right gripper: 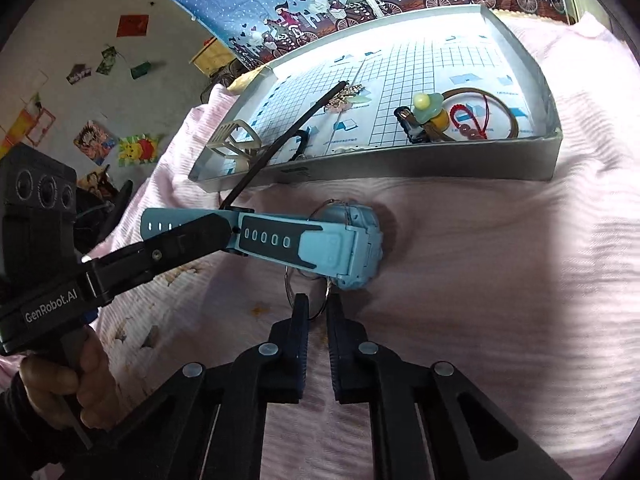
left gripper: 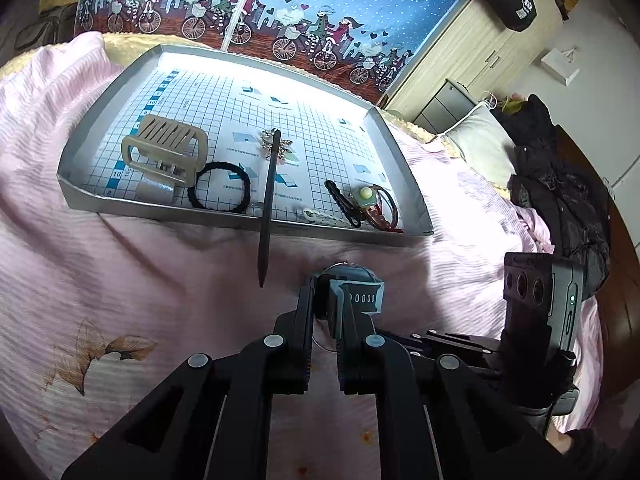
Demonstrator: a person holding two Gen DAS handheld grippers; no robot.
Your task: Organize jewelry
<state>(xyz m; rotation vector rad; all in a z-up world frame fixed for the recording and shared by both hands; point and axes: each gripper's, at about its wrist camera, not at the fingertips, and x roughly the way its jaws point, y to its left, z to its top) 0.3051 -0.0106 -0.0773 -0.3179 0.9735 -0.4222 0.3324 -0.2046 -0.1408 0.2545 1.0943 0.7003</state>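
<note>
A light-blue watch (right gripper: 356, 248) with a blue and dark strap sits just over the pink bedspread. My left gripper (left gripper: 334, 300) is shut on its strap and reaches in from the left in the right wrist view (right gripper: 228, 232). Thin wire rings (right gripper: 318, 310) lie under the watch. My right gripper (right gripper: 317, 302) has its fingers drawn close on one ring, with a narrow gap left. Beyond stands the silver tray (left gripper: 240, 220), holding a beige claw clip (left gripper: 164, 148), a black hair tie (left gripper: 220, 192) and a brooch (left gripper: 286, 147). A black stick (left gripper: 268, 208) lies across its front rim.
More hair ties and clips (left gripper: 366, 196) fill the tray's right front corner. The bedspread (left gripper: 120, 300) spreads all round. Dark clothes (left gripper: 560, 200) and a pillow (left gripper: 480, 140) lie right; a wooden cabinet (left gripper: 480, 40) stands behind. A hand (right gripper: 60, 384) holds the left gripper's handle.
</note>
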